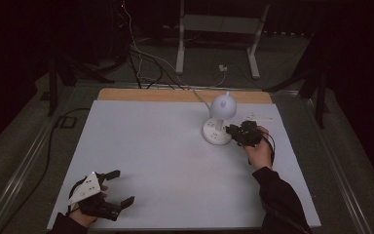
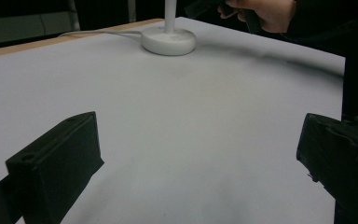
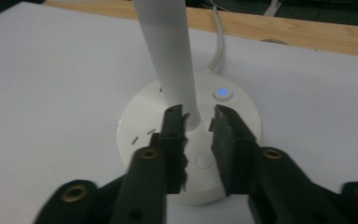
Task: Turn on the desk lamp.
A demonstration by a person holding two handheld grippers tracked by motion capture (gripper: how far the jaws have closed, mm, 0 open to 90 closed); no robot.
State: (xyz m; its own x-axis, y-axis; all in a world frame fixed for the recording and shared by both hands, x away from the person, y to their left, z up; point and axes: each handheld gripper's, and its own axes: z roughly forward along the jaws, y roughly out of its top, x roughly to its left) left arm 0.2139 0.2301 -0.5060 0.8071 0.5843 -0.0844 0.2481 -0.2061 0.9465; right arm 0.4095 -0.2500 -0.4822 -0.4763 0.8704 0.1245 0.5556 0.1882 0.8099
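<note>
Dark room, black curtains all round; grey floor at the top of the high view with a white metal stand and loose cables. White table fills the middle of the frame, with a bare wood strip along its far edge.

White desk lamp stands upright at upper right of centre on the table: round flat base, slim straight stem, rounded head on top. White cord runs from the base off the far edge. In the right gripper view the base has a small button lit blue right of the stem, a plain round button nearer the camera, and a few short dark marks on its left side.

Right gripper sits just right of the lamp base, held by the right hand, dark sleeve coming in from the lower right. In its own view the right gripper hangs over the base, jaws a narrow gap apart, tips just in front of the stem's foot; contact with the stem cannot be told.

Left gripper is at lower left of the high view, well apart from the lamp, grey three-cornered plate on top, jaws spread wide, nothing between them. Left gripper view: both black jaws at the frame's lower corners over bare white table, lamp base at top centre, right hand at upper right.
</note>
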